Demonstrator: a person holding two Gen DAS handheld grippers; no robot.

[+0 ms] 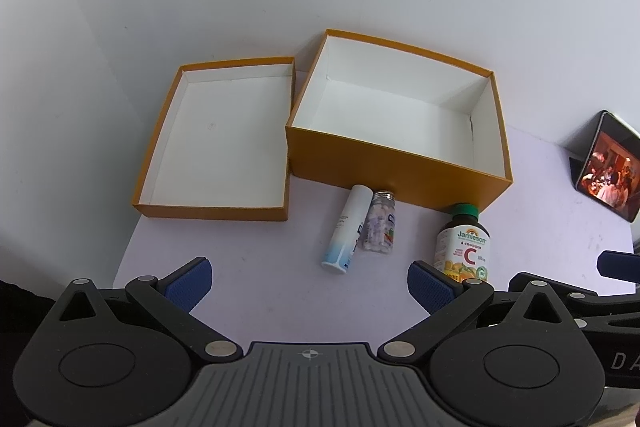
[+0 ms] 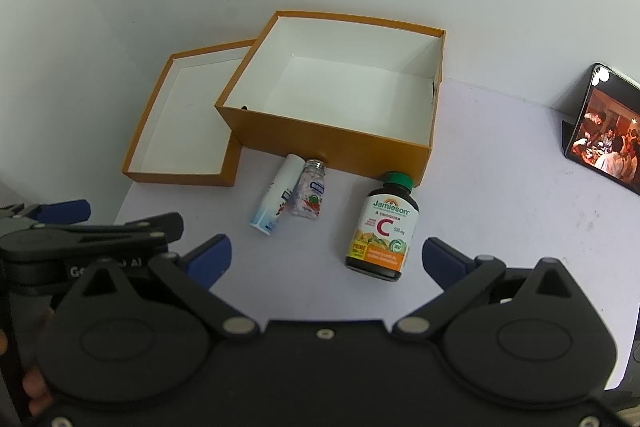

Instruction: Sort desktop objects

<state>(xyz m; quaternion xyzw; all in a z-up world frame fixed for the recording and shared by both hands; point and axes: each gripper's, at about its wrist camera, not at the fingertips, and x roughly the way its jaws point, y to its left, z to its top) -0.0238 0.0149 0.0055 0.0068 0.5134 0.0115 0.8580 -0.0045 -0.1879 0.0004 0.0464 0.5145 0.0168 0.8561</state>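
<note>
An open orange box [image 1: 384, 163] [image 2: 320, 135] with a white, empty inside stands at the table's back. Its shallow orange lid [image 1: 208, 207] [image 2: 176, 175] lies upturned to its left. In front of the box lie a white tube [image 1: 346, 227] [image 2: 276, 199], a clear jar of pills [image 1: 380, 223] [image 2: 310, 195], and a dark Jamieson vitamin C bottle [image 1: 464, 243] [image 2: 384, 227] with a green cap. My left gripper [image 1: 310, 285] is open and empty, short of the tube and jar. My right gripper [image 2: 326, 259] is open and empty, just short of the vitamin bottle.
A propped-up tablet [image 1: 610, 167] [image 2: 604, 131] showing a video stands at the right by the white wall. The table [image 1: 240, 251] [image 2: 500, 187] is pale lilac, with its left edge near the lid.
</note>
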